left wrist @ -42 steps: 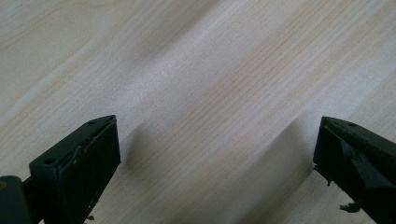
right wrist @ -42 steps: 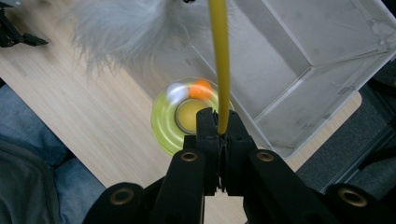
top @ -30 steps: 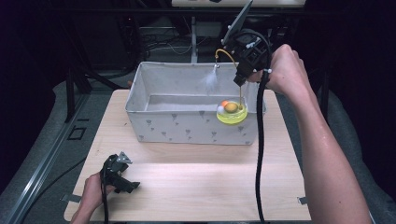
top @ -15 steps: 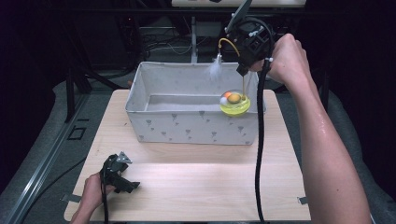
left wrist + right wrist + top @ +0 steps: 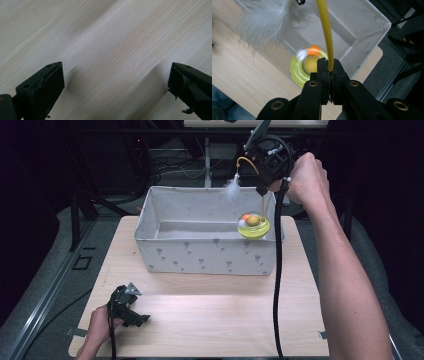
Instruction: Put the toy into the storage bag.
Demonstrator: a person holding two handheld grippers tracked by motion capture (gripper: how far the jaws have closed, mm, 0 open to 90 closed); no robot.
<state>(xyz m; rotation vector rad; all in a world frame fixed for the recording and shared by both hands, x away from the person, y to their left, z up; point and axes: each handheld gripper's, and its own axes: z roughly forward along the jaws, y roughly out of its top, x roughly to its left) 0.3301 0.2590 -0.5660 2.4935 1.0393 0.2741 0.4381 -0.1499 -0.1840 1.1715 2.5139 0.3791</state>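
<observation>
Toy [image 5: 253,226] lifted by right gripper [image 5: 262,190].

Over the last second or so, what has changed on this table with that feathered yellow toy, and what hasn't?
The right gripper, shut on the yellow wand of the cat toy, has lifted it from inside the fabric bin up to its right rim, drifting toward the far right corner; the white feather rose too. The bin, the table and the left gripper, open near the front edge, stayed put.
</observation>
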